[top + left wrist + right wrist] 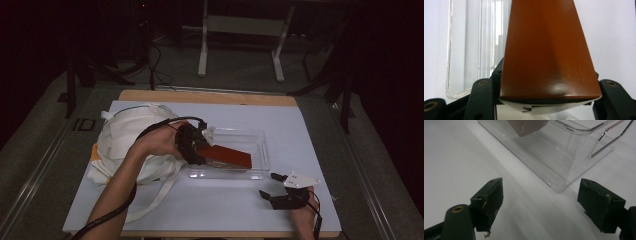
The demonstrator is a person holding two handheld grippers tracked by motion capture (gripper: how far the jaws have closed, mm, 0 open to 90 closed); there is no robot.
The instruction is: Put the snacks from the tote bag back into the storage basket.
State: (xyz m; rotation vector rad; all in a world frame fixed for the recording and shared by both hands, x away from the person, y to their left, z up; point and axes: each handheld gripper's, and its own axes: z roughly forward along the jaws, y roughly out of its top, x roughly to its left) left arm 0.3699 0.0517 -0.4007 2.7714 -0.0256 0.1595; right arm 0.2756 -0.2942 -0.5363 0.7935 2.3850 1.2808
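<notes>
rust-brown and smooth with a faint sheen, the flat box (547, 50) you hold looks like stiff card, light but a little slick, so grip it as your left gripper (192, 145) does now, jaws clenched across its near short end, and don't squeeze hard enough to dent it. it slants down into the clear plastic bin (260, 145), its far end low inside and its held end up at the bin's left wall. left of the bin slumps a soft cream cloth bag (125, 135), while your right gripper (280, 186) rests just in front of the bin, jaws spread and empty.
</notes>
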